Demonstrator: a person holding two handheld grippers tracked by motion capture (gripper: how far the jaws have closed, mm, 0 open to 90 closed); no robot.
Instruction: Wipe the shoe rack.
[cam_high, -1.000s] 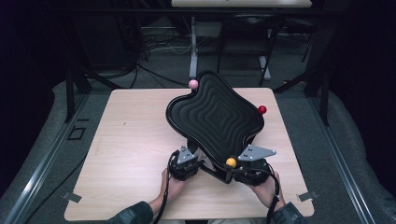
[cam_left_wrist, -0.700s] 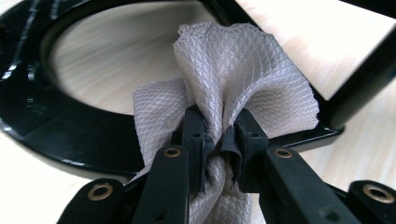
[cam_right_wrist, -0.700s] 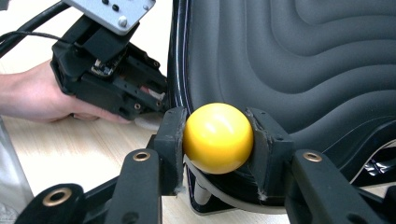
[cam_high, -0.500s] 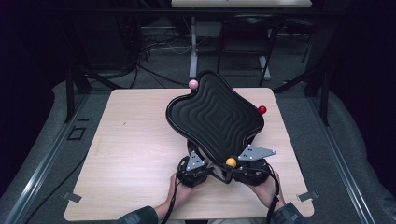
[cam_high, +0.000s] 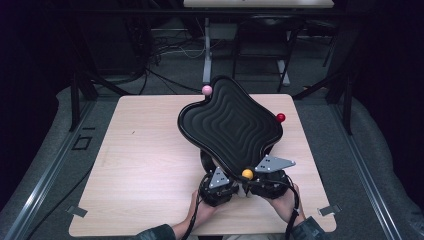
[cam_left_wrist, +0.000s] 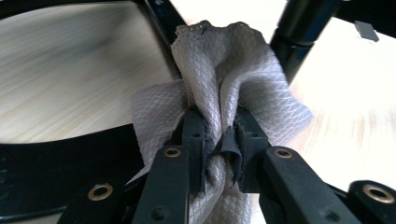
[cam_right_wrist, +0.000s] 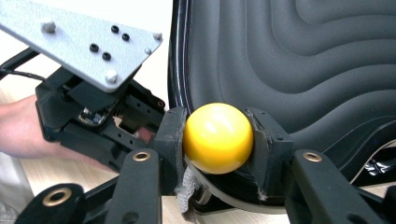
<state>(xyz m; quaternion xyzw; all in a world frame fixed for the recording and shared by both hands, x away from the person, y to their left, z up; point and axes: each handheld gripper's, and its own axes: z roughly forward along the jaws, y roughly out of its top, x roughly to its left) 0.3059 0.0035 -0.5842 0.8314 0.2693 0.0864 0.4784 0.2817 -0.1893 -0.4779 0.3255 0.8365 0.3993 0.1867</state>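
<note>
Left tongs (cam_left_wrist: 219, 135) pinch quilted grey cloth (cam_left_wrist: 224, 79) (crumpled); right tongs (cam_right_wrist: 217, 140) clamp glossy yellow ball (cam_right_wrist: 218, 137).

Black wavy-ridged tray (cam_high: 230, 125), four-lobed, raised and tilted above the table, center-right of the high view. Round knobs at its corners: pink ball (cam_high: 206, 89) at the top, red ball (cam_high: 281, 117) at right, yellow ball (cam_right_wrist: 218, 138) at the lower edge, glossy, pinched between two black jaws. Grey diamond-textured cloth (cam_left_wrist: 224, 79), bunched and crumpled, clamped between jaws just under the tray's rim, center of the left gripper view.
</note>
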